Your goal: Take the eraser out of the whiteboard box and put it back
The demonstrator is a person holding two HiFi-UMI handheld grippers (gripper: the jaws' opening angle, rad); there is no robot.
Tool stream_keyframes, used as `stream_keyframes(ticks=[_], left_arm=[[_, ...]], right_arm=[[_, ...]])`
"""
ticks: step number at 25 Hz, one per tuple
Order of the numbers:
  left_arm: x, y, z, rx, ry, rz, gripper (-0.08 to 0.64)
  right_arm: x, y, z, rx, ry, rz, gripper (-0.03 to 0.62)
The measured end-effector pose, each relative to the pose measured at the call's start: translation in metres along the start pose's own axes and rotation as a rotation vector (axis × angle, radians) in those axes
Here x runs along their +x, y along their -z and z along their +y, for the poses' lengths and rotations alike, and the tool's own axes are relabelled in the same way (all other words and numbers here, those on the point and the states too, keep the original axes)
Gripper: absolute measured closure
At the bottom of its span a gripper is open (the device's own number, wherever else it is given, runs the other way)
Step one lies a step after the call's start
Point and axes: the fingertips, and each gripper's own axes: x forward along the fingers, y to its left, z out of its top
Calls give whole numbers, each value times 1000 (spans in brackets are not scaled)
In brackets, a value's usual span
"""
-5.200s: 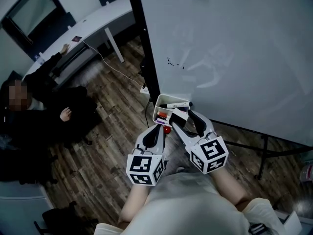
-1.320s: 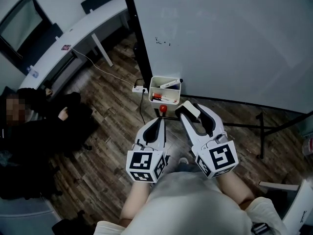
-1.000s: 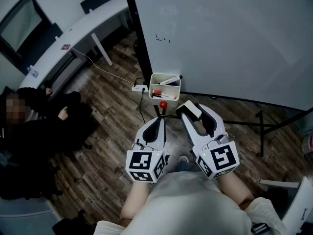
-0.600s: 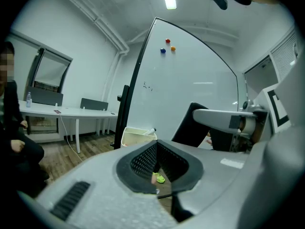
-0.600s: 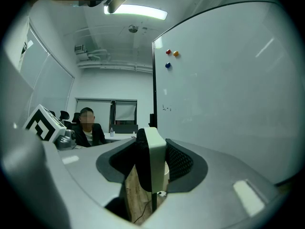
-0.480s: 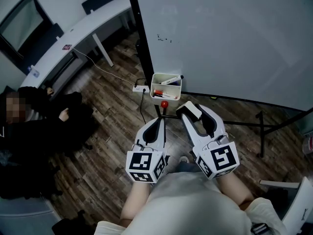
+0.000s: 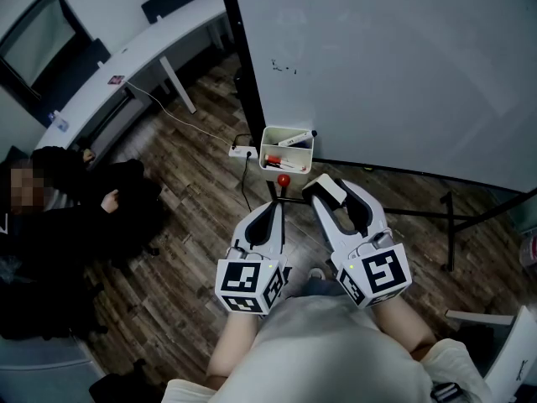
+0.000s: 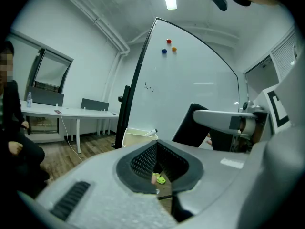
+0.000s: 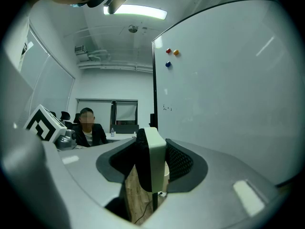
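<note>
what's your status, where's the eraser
Right gripper shut on eraser, outside the whiteboard box. Left gripper shut, empty. Markers in the box, nothing seen blocking its mouth.

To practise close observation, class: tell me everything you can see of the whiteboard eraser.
The eraser is an oblong block with a white, plastic-looking back and a dark, felt-like wiping face. It stands on edge between the jaws of the right gripper, which is shut on it, white back toward one jaw, dark face toward the other. It is out of the white box, held in the air short of it above the wooden floor.
</note>
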Motion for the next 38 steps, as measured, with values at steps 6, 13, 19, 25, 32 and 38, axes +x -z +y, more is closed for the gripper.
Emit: stream_keyframes(ticks=[6, 13, 19, 25, 32, 38], left_arm=[[5, 1, 3, 2, -8, 5, 557], [12, -2, 7, -1, -15, 3, 555], [20, -1, 13, -7, -24, 6, 555], [29, -2, 21, -16, -37, 11, 555], [37, -3, 28, -25, -60, 10, 555], [43, -3, 32, -29, -75, 13, 555]], right_arm=[[7, 0, -3, 0, -11, 3, 407], [17, 0, -6, -3, -26, 6, 407], [29, 2, -9, -5, -45, 13, 407], [43, 3, -13, -3, -59, 18, 407], [56, 5, -17, -2, -82, 29, 407], [65, 8, -21, 1, -99, 36, 407]])
